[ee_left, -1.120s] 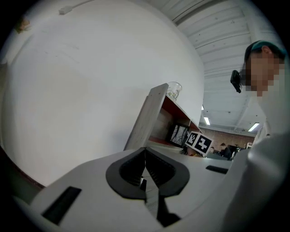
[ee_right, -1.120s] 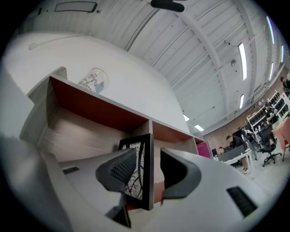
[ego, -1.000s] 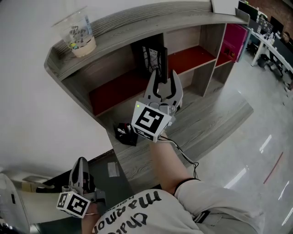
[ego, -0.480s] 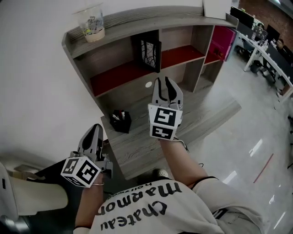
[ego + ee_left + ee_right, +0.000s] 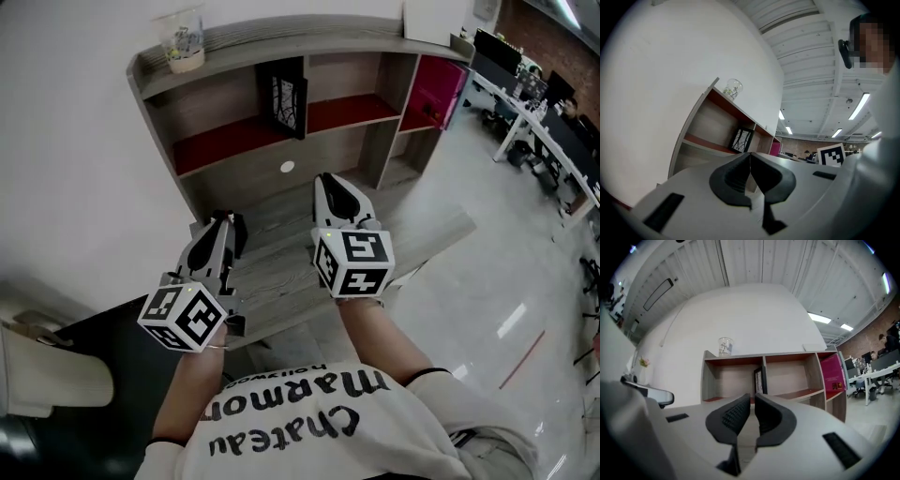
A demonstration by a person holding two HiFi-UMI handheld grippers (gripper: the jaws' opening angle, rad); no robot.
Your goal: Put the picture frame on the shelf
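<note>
Grey shelf [image 5: 309, 39] holds picture frame [image 5: 282, 97] upright; a knock might topple it. Left gripper [image 5: 218, 225] jaws together, empty; right gripper [image 5: 330, 183] jaws just closing, narrowly apart, empty.

White wall [image 5: 66, 141], glossy floor [image 5: 525, 281], seemingly office desks [image 5: 536, 101]

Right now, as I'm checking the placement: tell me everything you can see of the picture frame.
The frame is black, thin-edged and rectangular, and holds a white picture with dark branching lines. It stands upright on the shelf's red board, in the left compartment, close beside the divider. Only the board plainly touches it; whether it leans on the divider cannot be told.
</note>
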